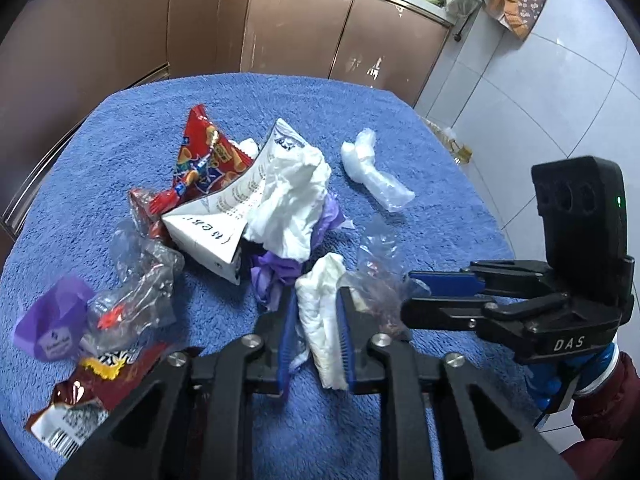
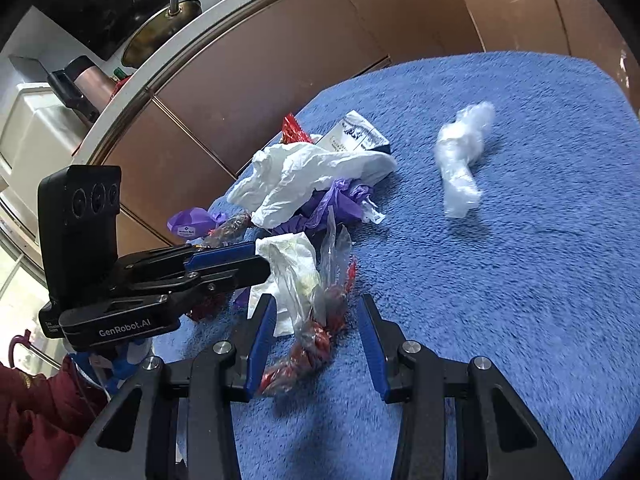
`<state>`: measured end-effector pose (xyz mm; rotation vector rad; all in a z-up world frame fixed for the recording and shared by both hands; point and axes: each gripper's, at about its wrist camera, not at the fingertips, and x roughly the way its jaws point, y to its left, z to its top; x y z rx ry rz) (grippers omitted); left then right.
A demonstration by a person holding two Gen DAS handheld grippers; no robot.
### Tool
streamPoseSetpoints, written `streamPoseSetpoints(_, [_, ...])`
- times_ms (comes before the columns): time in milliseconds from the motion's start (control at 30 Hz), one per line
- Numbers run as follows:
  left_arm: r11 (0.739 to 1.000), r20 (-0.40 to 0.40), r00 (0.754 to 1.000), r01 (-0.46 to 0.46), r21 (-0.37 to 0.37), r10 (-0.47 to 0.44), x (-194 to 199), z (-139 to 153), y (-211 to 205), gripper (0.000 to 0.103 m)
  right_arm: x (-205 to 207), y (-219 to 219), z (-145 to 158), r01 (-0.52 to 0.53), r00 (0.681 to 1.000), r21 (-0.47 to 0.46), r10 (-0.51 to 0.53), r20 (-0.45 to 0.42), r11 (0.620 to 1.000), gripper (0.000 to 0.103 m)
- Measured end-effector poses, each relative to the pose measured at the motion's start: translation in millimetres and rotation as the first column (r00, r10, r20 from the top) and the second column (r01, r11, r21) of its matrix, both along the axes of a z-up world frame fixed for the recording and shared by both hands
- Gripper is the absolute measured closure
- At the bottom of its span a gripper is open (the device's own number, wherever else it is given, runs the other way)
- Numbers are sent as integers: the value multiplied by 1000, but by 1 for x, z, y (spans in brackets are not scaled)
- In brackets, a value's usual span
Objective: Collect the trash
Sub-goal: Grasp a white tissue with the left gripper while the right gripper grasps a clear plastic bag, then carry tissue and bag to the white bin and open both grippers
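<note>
Fingers of the left gripper [image 1: 316, 340] are closed on a folded white tissue [image 1: 320, 320], pinching it across its width, while the fingers of the right gripper [image 2: 316, 344] stand open on either side of a clear plastic wrapper [image 2: 316, 332] with red bits inside, not yet touching it as far as the blurred view shows. Both pieces lie near the front of the bench, which is covered by a blue towel [image 1: 400, 112]. The tissue looks soft, light and limp, so a grip across the middle suits it and the loose ends will droop. The wrapper is crinkly, thin and probably slippery; its twisted, bunched middle offers the surest hold. Behind them sits a heap: a crumpled white napkin [image 1: 292, 196], purple film [image 1: 276, 276], a red snack bag [image 1: 204, 156], and a small white carton [image 1: 216, 224]. A wad of clear plastic [image 2: 460, 156] lies apart.
</note>
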<state>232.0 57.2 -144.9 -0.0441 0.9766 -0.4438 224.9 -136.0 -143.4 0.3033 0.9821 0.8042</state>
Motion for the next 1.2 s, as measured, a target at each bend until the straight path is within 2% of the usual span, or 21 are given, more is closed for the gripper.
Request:
streamPoseSetpoints(100, [1000,-5,1000,7,12,-7,3,-4,-5,96,7,0,-6,-11,1000,20,12,-25,1000,79])
streamPoseSetpoints(167, [1000,1,1000,8,11,-8,0,-3,-7,97,8,0,-9,-11,999,23,12,-34,1000,95])
streamPoseSetpoints(367, [1000,44,999,-5,6,5,-15,10,-8,98,-5,-18,0,24,1000,46,-24,-8,999,100])
streamPoseSetpoints(633, [1000,119,992,-29,8,28,-46,46,-8,98,-46,-47,39,98,989,74,-105,99,992,101])
streamPoseSetpoints(833, [999,152,988,31,-14,-29,-52,71,-44,98,-78,-85,64,219,959,103,-233,161,970,101])
streamPoseSetpoints(967, [991,160,979,135,-27,-129,-44,81,-98,98,-103,-138,73,360,906,103,-374,200,927,101])
streamPoseSetpoints(1067, [972,143,964,233,-36,-226,-31,80,-154,98,-125,-183,74,493,837,77,-496,230,867,101])
streamPoseSetpoints(1167, [949,111,945,312,-38,-307,-19,72,-209,98,-143,-225,68,630,747,28,-615,253,776,101])
streamPoseSetpoints(1200, [940,96,937,339,-38,-335,-16,67,-231,98,-149,-241,63,679,708,8,-658,255,734,101])
